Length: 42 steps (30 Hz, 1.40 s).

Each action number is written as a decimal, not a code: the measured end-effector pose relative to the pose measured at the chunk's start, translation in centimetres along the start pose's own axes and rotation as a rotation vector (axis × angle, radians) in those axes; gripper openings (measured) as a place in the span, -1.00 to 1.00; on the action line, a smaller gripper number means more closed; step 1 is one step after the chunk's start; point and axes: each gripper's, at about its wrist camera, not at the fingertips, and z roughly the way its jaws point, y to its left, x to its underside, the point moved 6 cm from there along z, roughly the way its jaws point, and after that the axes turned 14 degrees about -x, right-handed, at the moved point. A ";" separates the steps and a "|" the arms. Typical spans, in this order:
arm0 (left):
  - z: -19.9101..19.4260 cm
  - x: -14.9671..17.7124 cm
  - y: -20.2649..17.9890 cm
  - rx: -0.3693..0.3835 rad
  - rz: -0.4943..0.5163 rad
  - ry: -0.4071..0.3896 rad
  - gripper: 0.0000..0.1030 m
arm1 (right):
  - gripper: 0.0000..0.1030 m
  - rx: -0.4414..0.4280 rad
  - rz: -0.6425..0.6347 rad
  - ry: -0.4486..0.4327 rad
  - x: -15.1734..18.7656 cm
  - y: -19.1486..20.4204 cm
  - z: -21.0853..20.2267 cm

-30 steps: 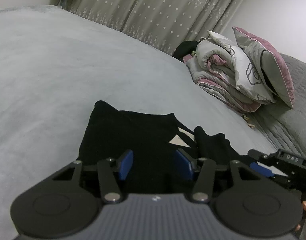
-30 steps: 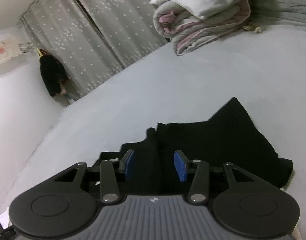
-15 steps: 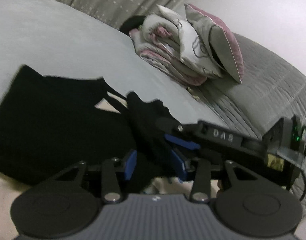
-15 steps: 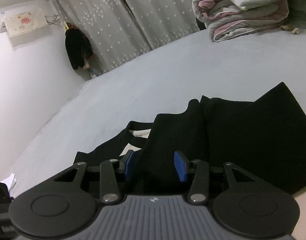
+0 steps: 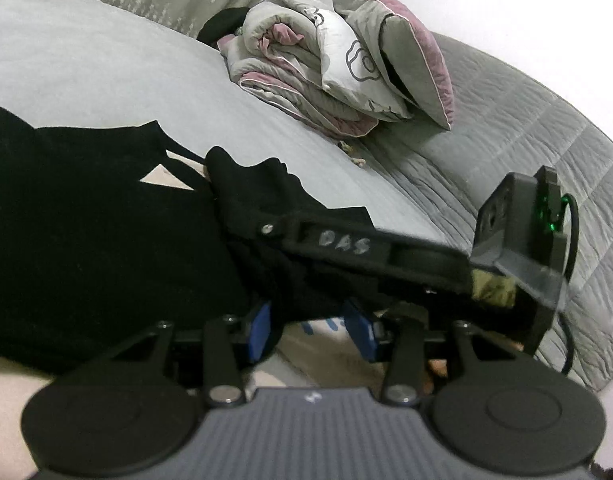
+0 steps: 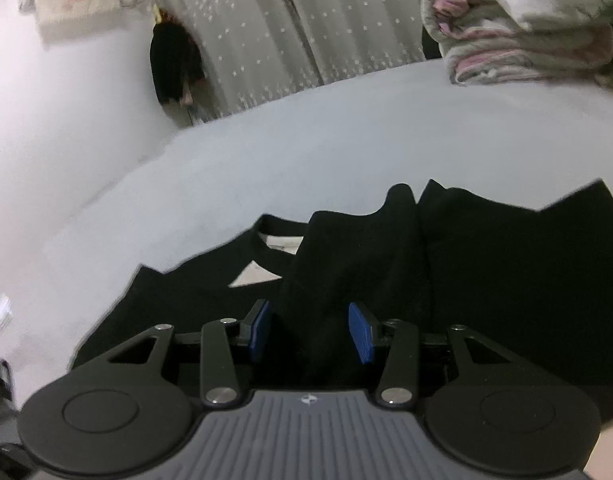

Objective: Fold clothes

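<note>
Gaping over your black shirt (image 6: 486, 272) on the bed (image 6: 306, 152), both claws — left (image 5: 312, 330), right (image 6: 311, 330) — empty.

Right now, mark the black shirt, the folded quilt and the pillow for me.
black shirt (image 6: 506, 272): right wrist view, on the flat body panel right of the fold.
folded quilt (image 5: 290, 64): left wrist view, on its rolled grey-and-pink side.
pillow (image 5: 402, 44): left wrist view, on its grey face.

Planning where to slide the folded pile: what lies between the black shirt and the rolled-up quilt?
Only bare grey bedsheet between black shirt and quilt, per left wrist view.
</note>
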 end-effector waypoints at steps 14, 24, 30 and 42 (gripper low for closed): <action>0.2 -0.5 1.3 0.064 -0.071 0.022 -0.19 | -0.85 0.095 0.081 -0.098 -0.9 -0.8 -4.0; 0.3 -0.7 1.5 0.081 -0.085 0.034 -0.19 | -0.90 0.171 0.154 -0.061 1.3 -2.1 -9.7; 0.2 -0.6 1.5 0.086 -0.081 0.036 -0.19 | -0.88 0.214 0.165 -0.041 1.4 -2.8 -10.6; -0.5 -0.8 1.0 0.097 -0.055 0.035 -0.16 | -0.22 0.293 0.143 -0.153 -2.2 -5.7 -12.6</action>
